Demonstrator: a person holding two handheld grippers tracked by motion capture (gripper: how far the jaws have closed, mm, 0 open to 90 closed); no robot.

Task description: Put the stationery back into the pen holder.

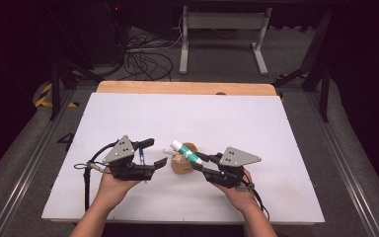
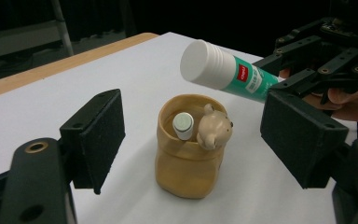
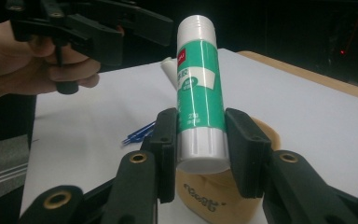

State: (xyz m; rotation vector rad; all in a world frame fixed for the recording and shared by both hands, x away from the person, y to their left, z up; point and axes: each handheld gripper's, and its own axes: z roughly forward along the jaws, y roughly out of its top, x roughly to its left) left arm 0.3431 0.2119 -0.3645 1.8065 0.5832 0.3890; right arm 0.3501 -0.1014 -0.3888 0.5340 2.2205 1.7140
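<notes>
Above the bear-faced pen pot (image 2: 189,154) at table centre, R gripper (image 3: 200,140) clamps a green glue stick (image 3: 199,100), not yet dropped in w/ the white tube (image 2: 183,125) already inside; L gripper (image 2: 191,140) gapes wide, empty, beside pot.

The glue stick (image 3: 200,100) carries a green label with a small red brand patch near its cap and white print below; the lettering is too small and blurred to read. The tan holder (image 3: 205,198) shows dark embossed letters, also illegible.
</notes>
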